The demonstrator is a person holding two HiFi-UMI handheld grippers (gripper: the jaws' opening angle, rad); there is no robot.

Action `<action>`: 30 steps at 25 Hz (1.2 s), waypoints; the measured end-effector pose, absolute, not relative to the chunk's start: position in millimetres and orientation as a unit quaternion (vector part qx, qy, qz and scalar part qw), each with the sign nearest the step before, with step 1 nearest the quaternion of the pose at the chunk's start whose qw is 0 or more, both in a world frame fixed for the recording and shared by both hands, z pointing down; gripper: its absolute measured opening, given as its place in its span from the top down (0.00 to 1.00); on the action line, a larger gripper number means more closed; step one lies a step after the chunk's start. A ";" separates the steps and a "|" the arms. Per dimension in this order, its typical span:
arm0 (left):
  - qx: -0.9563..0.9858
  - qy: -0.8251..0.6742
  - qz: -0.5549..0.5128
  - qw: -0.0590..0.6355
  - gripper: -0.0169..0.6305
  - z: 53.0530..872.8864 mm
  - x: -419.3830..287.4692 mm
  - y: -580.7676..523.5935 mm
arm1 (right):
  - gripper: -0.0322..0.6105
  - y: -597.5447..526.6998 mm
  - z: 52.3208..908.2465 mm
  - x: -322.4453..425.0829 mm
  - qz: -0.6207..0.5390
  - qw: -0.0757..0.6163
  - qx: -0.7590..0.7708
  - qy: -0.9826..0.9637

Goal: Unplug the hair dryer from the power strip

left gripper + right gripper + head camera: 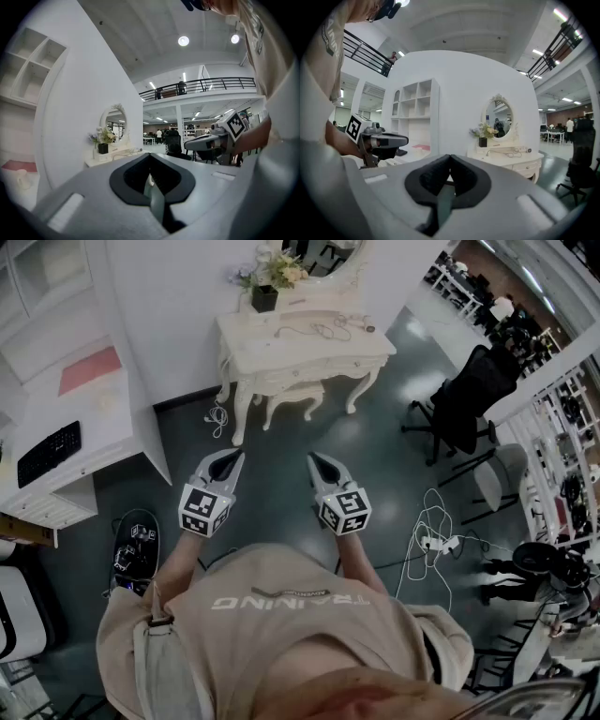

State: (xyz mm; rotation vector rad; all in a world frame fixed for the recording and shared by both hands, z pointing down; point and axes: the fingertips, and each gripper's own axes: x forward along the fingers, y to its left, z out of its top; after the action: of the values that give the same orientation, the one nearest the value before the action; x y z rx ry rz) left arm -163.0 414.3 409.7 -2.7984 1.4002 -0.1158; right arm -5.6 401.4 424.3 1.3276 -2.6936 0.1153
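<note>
Both grippers are held side by side in the air in front of the person's chest, pointing at a cream dressing table (281,352). My left gripper (234,458) is shut with nothing in it, and so is my right gripper (314,461). The left gripper view shows the shut jaw tips (150,155) with the right gripper (206,143) off to the side. A thin cord (323,331) lies on the tabletop. What looks like a white power strip (439,543) lies among loose cables on the floor at the right. I cannot make out a hair dryer.
A round mirror (499,119) and a flower pot (265,296) stand on the dressing table, with a stool (292,399) beneath. A black office chair (469,399) stands right. A white desk with a keyboard (49,451) is left. A dark wheeled device (136,549) sits on the floor.
</note>
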 end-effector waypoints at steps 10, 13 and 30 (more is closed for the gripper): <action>-0.899 0.436 -0.032 -0.035 0.97 441.2 -182.1 409.4 | 0.95 394.9 456.2 -30.3 0.064 0.101 0.456 -0.882; -0.897 0.438 -0.030 -0.053 0.97 454.0 -186.6 398.8 | 0.95 383.7 460.0 -33.2 0.066 0.112 0.448 -0.885; -0.892 0.444 -0.058 -0.069 0.97 445.4 -114.9 227.7 | 0.95 227.6 509.1 21.5 0.147 0.098 0.402 -0.898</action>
State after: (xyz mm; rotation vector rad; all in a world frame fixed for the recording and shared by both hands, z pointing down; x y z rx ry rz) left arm -114.9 227.7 445.4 -2.9309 1.4596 -0.1899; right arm 21.5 227.6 509.1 1.1901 -2.6596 0.4357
